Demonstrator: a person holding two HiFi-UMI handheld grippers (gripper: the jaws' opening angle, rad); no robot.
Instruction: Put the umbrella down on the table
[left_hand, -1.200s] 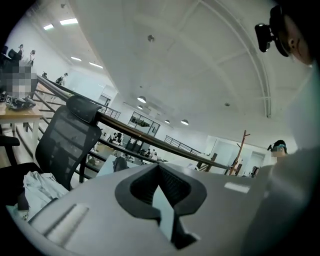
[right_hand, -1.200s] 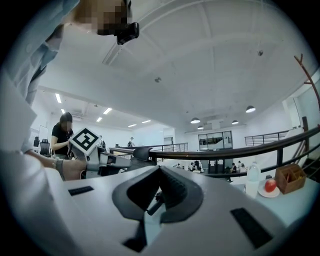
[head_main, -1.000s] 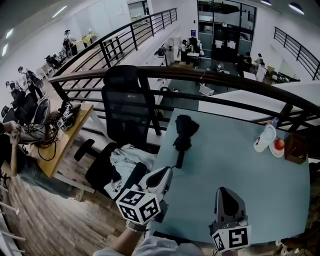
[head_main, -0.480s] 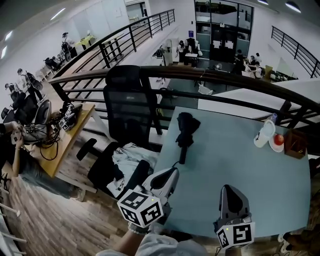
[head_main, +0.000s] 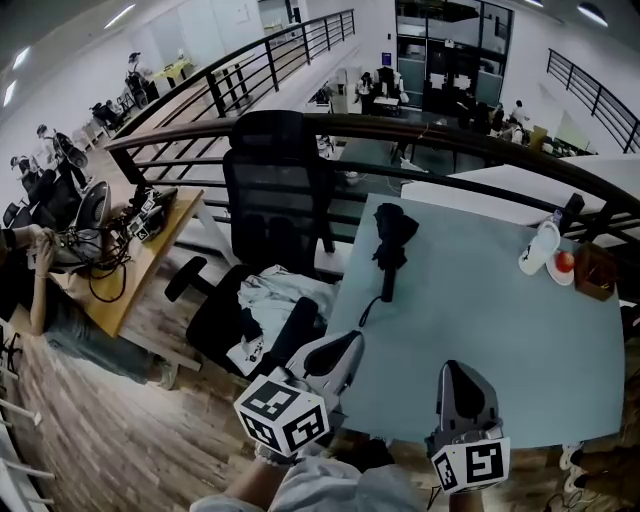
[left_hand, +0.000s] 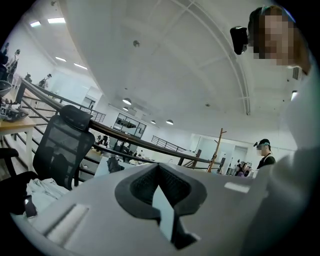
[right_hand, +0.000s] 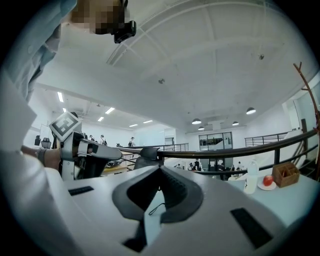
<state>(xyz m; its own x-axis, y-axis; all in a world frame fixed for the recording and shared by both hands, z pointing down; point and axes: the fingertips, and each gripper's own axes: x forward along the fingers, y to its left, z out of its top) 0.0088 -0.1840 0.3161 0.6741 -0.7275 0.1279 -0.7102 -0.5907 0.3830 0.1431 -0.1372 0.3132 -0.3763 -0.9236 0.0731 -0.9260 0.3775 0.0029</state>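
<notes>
The black folded umbrella (head_main: 392, 243) lies on the pale blue table (head_main: 480, 330) near its far left corner, handle and strap toward me; nothing touches it. My left gripper (head_main: 345, 347) hangs at the table's near left corner, jaws shut and empty. My right gripper (head_main: 456, 377) is over the near edge, also shut with nothing in it. In the left gripper view the umbrella (left_hand: 114, 164) is a small dark shape past the closed left gripper (left_hand: 159, 168). The right gripper (right_hand: 160, 171) shows its jaws meeting at the tip in its own view.
A black office chair (head_main: 276, 190) stands left of the table, with pale clothing (head_main: 268, 300) on its seat. At the far right corner are a white bottle (head_main: 540, 250), a plate with a red apple (head_main: 563, 262) and a brown box (head_main: 598, 271). A black railing (head_main: 420, 135) runs behind.
Both grippers have drawn back from the umbrella to the table's near edge. The umbrella has stayed lying where it was.
</notes>
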